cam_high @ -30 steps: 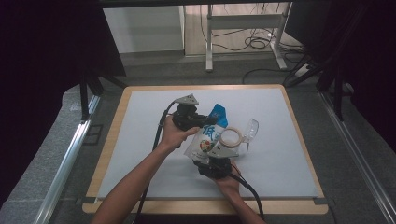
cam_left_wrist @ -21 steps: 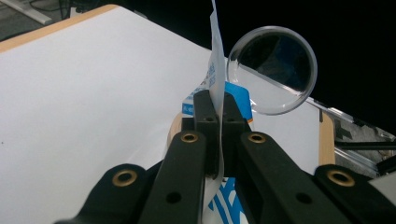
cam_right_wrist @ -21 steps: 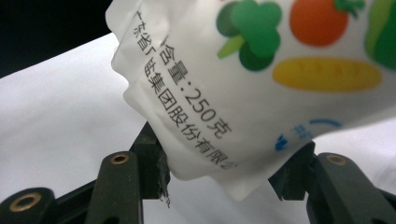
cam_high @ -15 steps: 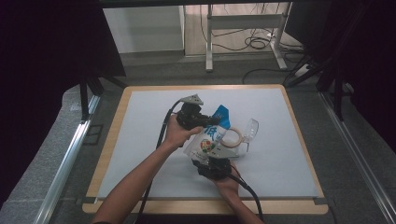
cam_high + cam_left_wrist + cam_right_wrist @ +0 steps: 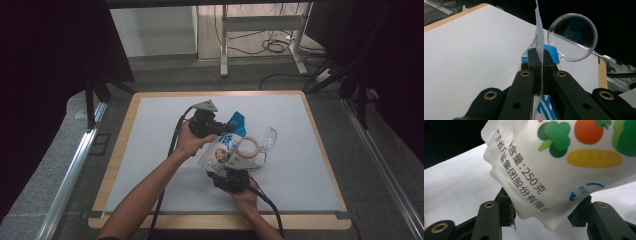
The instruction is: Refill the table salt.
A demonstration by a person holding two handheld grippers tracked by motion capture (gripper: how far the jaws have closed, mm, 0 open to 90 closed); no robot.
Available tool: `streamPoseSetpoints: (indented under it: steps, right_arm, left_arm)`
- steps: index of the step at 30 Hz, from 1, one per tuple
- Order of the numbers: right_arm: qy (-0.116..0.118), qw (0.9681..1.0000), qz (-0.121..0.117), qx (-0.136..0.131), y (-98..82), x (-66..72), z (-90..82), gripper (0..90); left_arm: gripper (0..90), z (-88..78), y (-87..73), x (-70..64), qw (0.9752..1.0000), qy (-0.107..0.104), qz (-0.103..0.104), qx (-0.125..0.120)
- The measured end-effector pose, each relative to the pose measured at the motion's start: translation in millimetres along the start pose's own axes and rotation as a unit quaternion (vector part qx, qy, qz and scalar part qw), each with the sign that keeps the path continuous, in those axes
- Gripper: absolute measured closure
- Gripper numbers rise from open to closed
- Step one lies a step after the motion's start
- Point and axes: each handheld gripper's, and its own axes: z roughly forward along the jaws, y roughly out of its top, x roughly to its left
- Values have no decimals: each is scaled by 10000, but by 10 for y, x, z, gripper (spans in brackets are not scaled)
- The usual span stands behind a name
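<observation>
— Looking down from the high view, what is held above the white mat (image 5: 150,150)?

— A white pouch (image 5: 220,150) printed with vegetables is held between the two grippers, near the middle of the mat and lifted clear of it. Its blue top (image 5: 236,122) points away from the person.

— How is the left gripper (image 5: 539,60) set?

— Its jaws are pressed together on a thin edge of the pouch, as is seen in the left gripper view, where the film stands upright between the two pads. A blue part of the pouch lies just behind them.

— And the right gripper (image 5: 544,207)?

— Its jaws are spread partway, and the bulging lower end of the pouch is clamped between them; the film is crumpled where the pads press in.

— What is seen beside the pouch?

— A clear round container (image 5: 267,140) is seen just to its right, tilted, with a pale ring (image 5: 248,147) touching or overlapping the pouch; which cannot be told.
</observation>
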Motion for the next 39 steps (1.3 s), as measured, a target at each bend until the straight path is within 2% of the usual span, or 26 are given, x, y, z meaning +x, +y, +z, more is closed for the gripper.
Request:
streamPoseSetpoints:
  steps: [11,30,39]
  right_arm:
    - [36,10000,-9,-22,8,0,-1,495]
    - [142,9997,186,-121,28,-1,-32,496]
    - [79,9995,265,-144,41,20,-39,497]
  left_arm:
    - [900,-7,12,-21,10000,61,57,28]
    - [900,19,58,-33,9999,45,80,75]
    - [900,57,104,-48,9998,22,116,178]
